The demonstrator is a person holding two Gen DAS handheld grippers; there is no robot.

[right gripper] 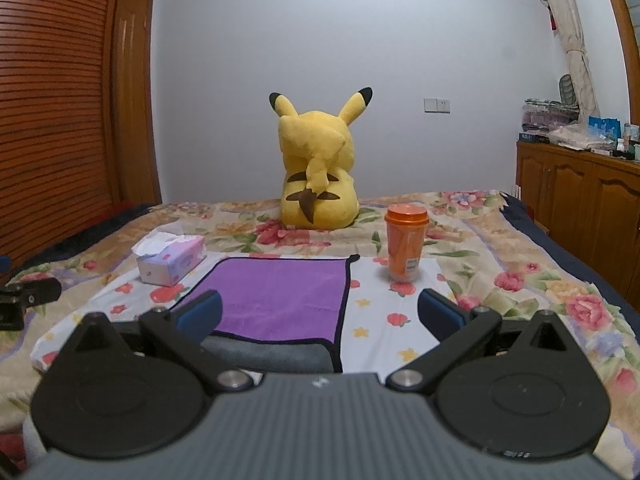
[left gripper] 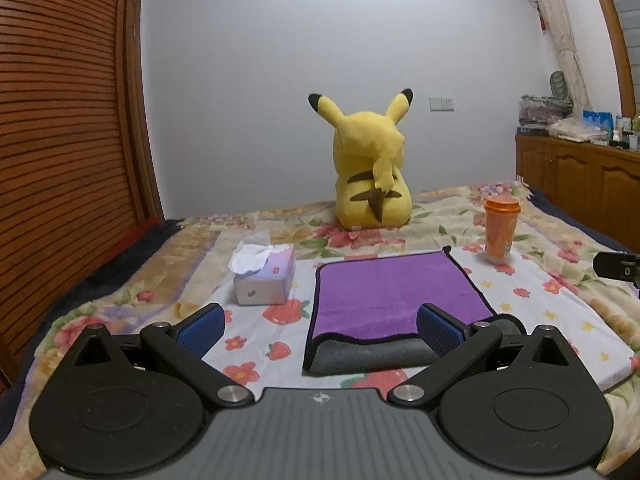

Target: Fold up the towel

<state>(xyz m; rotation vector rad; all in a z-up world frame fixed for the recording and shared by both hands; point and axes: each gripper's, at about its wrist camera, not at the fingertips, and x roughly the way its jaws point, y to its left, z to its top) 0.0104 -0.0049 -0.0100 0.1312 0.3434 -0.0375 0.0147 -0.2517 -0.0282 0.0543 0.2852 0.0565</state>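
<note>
A purple towel (left gripper: pixel 390 292) with a dark border and grey underside lies folded on the flowered bedspread; its near fold shows grey. In the left wrist view my left gripper (left gripper: pixel 320 328) hovers open just before the towel's near left corner, blue pads wide apart, nothing between them. The right wrist view shows the same towel (right gripper: pixel 280 296) ahead and left. My right gripper (right gripper: pixel 320 314) stands open over the towel's near right corner, holding nothing.
A tissue box (left gripper: pixel 266 276) sits left of the towel, an orange lidded cup (left gripper: pixel 500 228) to its right. A yellow plush toy (left gripper: pixel 370 172) sits at the bed's far edge. A slatted wooden wardrobe (left gripper: pixel 60 140) stands left, a wooden cabinet (left gripper: pixel 580 184) right.
</note>
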